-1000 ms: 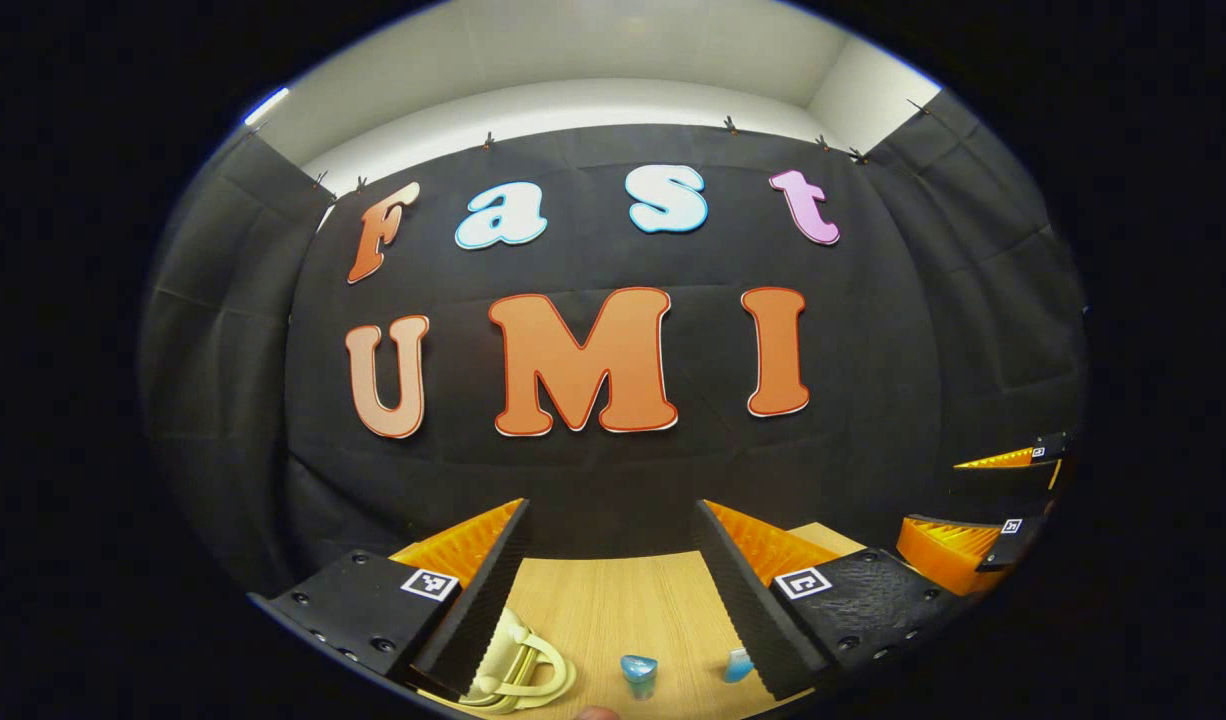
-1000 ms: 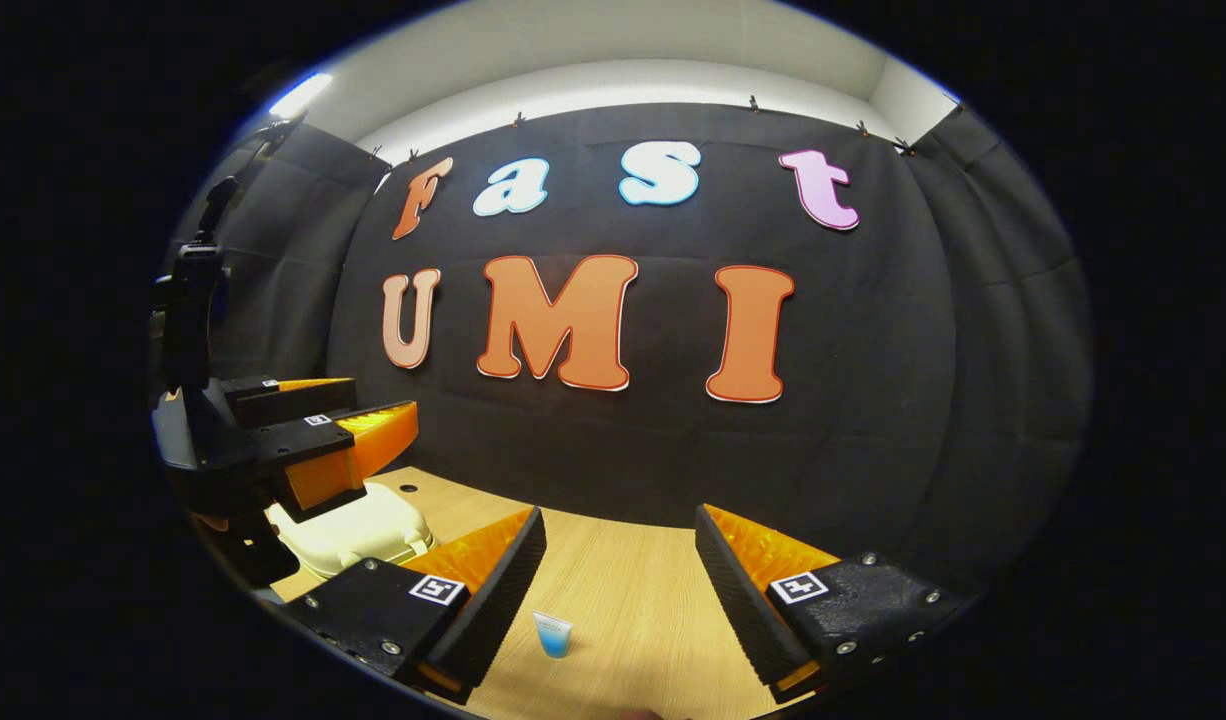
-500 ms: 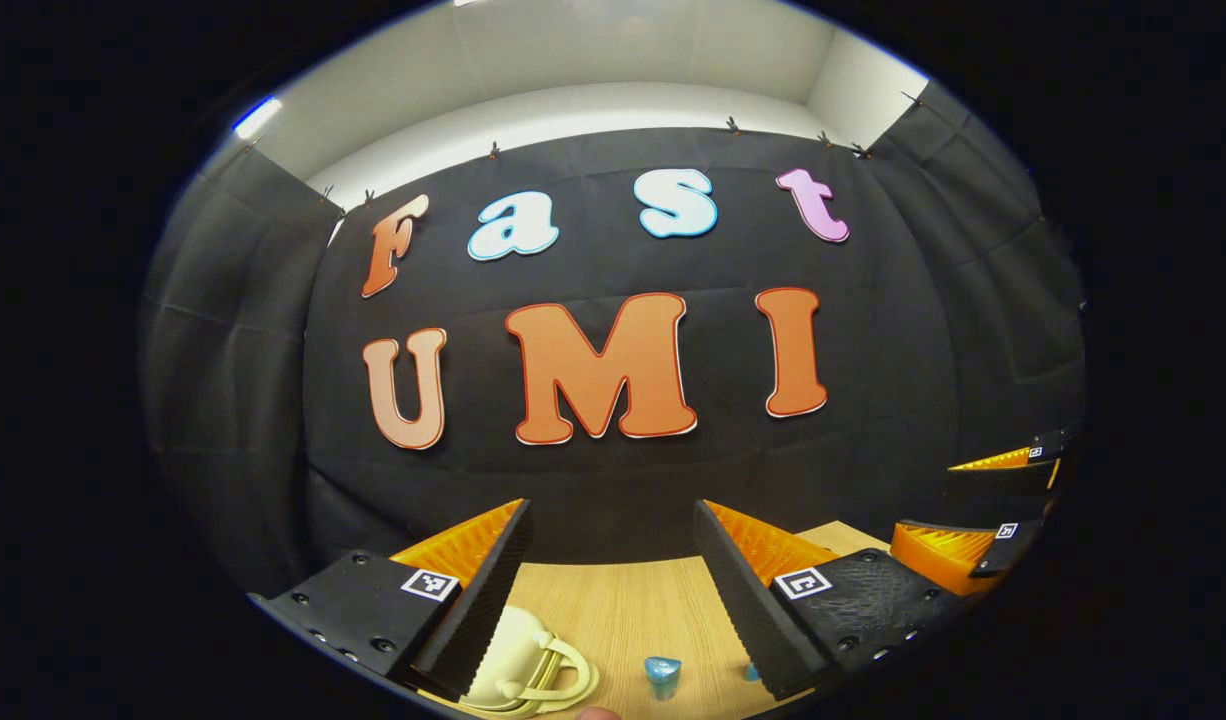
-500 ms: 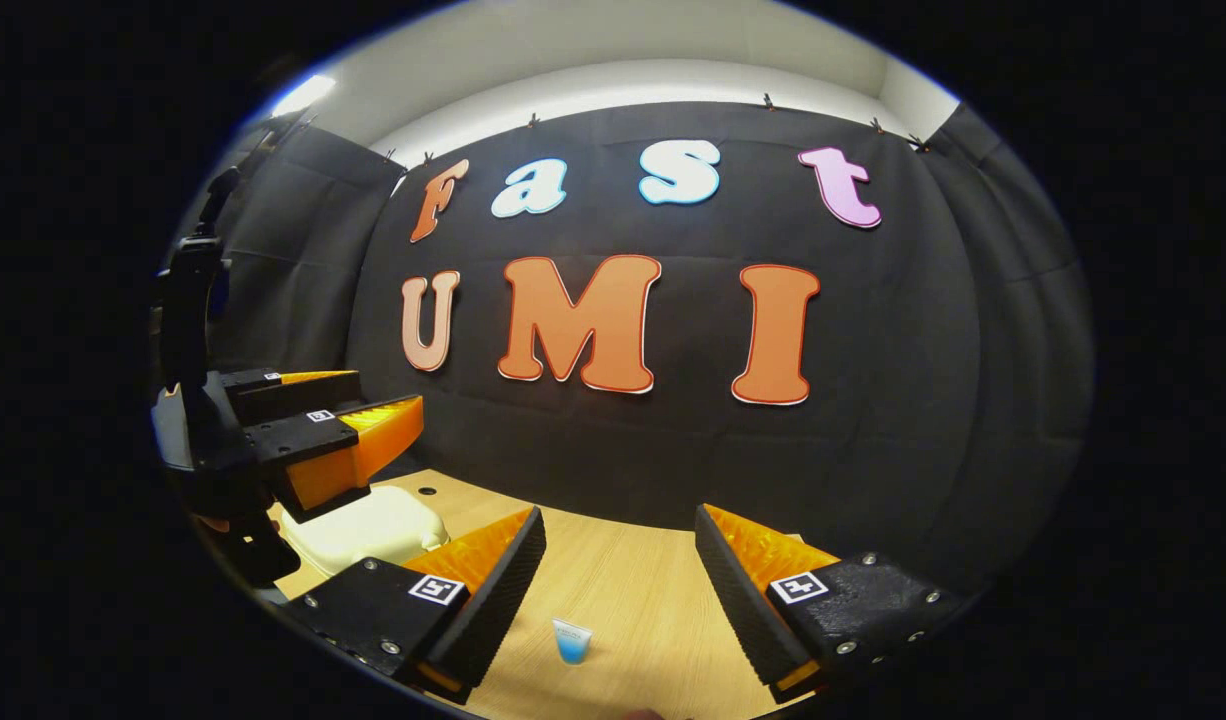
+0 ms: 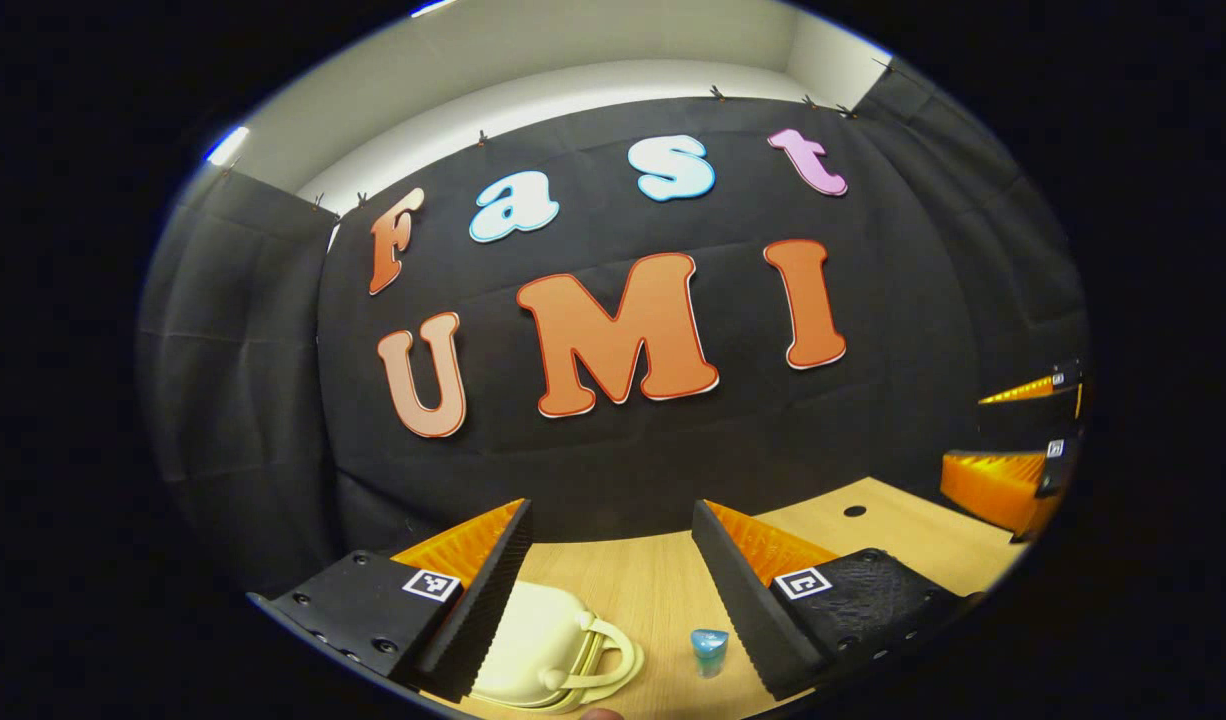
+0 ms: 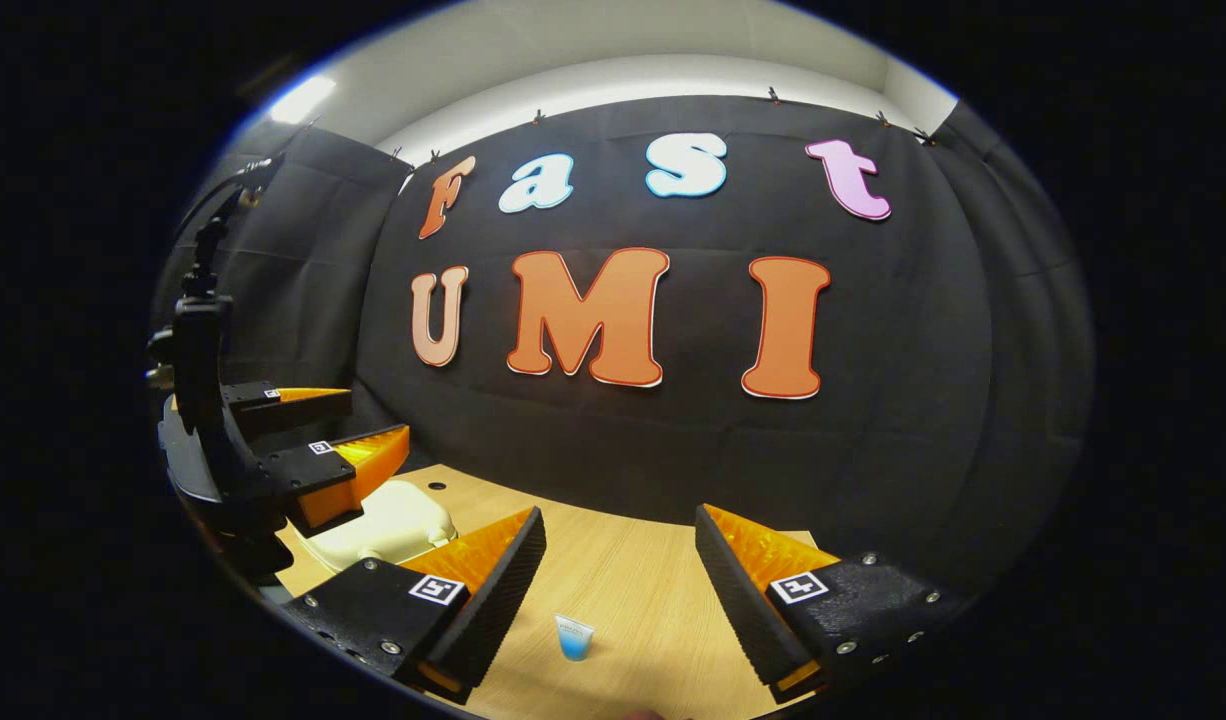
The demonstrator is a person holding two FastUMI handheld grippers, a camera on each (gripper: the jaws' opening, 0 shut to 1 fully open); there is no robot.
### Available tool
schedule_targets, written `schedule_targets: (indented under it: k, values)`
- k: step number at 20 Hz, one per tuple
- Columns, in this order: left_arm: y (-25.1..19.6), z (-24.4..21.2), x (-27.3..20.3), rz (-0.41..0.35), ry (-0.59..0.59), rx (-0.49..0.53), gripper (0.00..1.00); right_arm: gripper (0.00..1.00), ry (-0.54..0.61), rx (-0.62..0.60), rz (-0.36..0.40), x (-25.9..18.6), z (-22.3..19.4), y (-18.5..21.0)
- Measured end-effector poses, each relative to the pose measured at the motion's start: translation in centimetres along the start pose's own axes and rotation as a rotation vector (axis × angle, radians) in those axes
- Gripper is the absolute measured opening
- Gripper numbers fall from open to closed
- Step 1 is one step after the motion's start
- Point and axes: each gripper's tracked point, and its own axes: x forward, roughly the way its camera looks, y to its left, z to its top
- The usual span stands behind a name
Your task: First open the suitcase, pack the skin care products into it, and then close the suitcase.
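Left gripper view: the left gripper (image 5: 611,560) is held with jaws spread wide, empty, above the wooden table (image 5: 633,585). The cream suitcase (image 5: 533,650) is seen closed and flat near the table's near edge, handle toward the blue skin care tube (image 5: 709,650), which stands upright on its cap beside it. The right gripper (image 6: 618,565) is likewise spread, nothing between its fingers.
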Motion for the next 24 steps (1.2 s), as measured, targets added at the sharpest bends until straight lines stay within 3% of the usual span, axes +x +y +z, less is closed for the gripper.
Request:
schedule_targets:
  k: [5,9,16,24]
  values:
    - [0.4,-3.7,0.8,-0.001,0.069,0.146,0.98,0.95,0.014,-0.026,0.019,-0.5,-0.9,-1.3]
    - [-0.2,-8.0,1.2,-0.074,0.144,0.251,0.98,0.95,0.051,-0.04,0.028,-0.7,-2.2,-2.0]
    - [-1.1,-17.2,2.1,-0.205,0.282,0.484,0.98,0.95,0.091,0.033,-0.102,0.8,-3.1,-2.8]
    - [-0.7,-24.5,2.7,-0.302,0.39,0.643,0.97,0.95,0.117,0.005,-0.209,1.2,-3.6,-3.9]
